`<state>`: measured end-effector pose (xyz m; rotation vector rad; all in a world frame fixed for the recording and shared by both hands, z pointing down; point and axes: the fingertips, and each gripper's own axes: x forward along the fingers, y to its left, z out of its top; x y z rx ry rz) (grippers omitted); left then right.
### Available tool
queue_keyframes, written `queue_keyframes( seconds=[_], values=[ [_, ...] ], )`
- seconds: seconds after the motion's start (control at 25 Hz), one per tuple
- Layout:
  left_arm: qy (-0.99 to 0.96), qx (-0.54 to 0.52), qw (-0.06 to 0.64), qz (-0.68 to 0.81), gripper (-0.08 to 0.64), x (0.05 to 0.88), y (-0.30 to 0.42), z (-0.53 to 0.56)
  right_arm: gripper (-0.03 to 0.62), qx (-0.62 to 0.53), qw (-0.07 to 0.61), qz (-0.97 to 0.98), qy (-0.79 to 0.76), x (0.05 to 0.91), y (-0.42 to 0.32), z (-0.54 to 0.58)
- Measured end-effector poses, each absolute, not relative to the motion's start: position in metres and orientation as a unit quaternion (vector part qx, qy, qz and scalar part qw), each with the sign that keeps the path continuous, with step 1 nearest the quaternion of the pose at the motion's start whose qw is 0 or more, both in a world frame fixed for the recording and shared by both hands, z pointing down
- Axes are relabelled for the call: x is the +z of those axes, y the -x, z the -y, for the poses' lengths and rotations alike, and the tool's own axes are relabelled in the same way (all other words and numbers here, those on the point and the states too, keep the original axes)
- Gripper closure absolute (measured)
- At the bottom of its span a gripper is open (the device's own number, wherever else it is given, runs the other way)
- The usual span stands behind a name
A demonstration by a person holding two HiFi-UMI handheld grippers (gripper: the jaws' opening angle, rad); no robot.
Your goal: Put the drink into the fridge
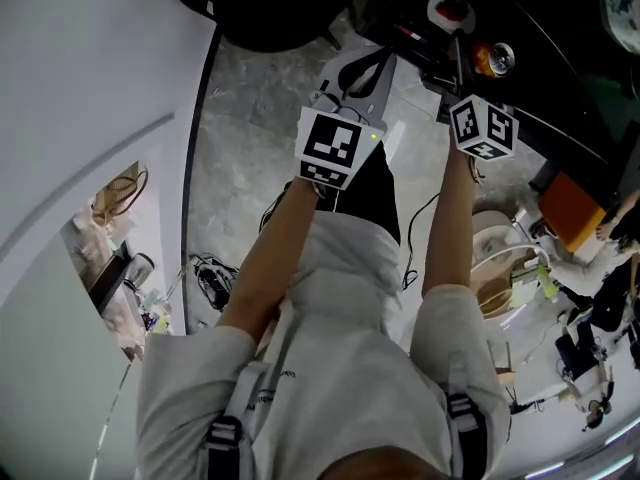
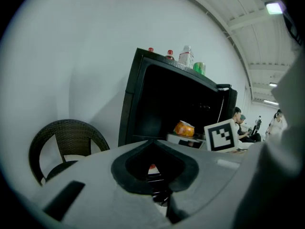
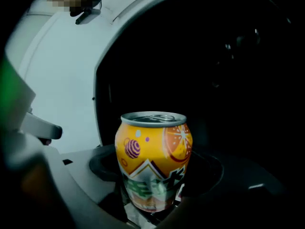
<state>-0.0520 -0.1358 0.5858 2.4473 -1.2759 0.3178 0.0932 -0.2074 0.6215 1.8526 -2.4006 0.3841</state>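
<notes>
The drink is an orange can [image 3: 153, 161] with a purple ball and an orange-slice print. It stands upright between the jaws of my right gripper [image 3: 155, 202], which is shut on its lower half. From the head view the can [image 1: 493, 60] sits just past the right gripper [image 1: 478, 73], in front of the black fridge [image 1: 560, 58]. In the left gripper view the can [image 2: 184, 128] is level with the fridge [image 2: 167, 99]; I cannot tell whether its dark front is open. My left gripper [image 2: 155, 146] is shut on nothing, held left of the right gripper [image 1: 365, 73].
Two red-capped bottles [image 2: 169, 54], a clear bottle [image 2: 186, 56] and a green can [image 2: 199, 68] stand on the fridge top. A wicker chair [image 2: 66, 140] is against the white wall, left of the fridge. Cables [image 1: 212, 278] lie on the floor. People sit at the far right [image 2: 240, 123].
</notes>
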Motion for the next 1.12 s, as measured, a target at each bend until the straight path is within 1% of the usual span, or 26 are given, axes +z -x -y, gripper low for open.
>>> queue_keyframes(
  seconds=[0.2, 0.36, 0.64, 0.84, 1.12],
  values=[
    [-0.869, 0.123, 0.175, 0.447, 0.551, 0.608, 0.042, 0.150, 0.255, 0.140, 0.077, 0.791, -0.590, 0.676, -0.084, 0.248],
    [-0.870, 0.124, 0.159, 0.449, 0.551, 0.621, 0.038, 0.169, 0.255, 0.144, 0.082, 0.796, -0.582, 0.701, -0.071, 0.275],
    [-0.868, 0.120, 0.151, 0.458, 0.551, 0.635, 0.036, 0.187, 0.255, 0.118, 0.094, 0.798, -0.584, 0.712, -0.052, 0.305],
    [-0.865, 0.118, 0.157, 0.462, 0.551, 0.644, 0.038, 0.193, 0.255, 0.080, 0.117, 0.792, -0.594, 0.714, -0.042, 0.317],
    [-0.859, 0.122, 0.156, 0.472, 0.551, 0.643, 0.037, 0.198, 0.253, 0.077, 0.105, 0.781, -0.611, 0.715, -0.038, 0.329]
  ],
)
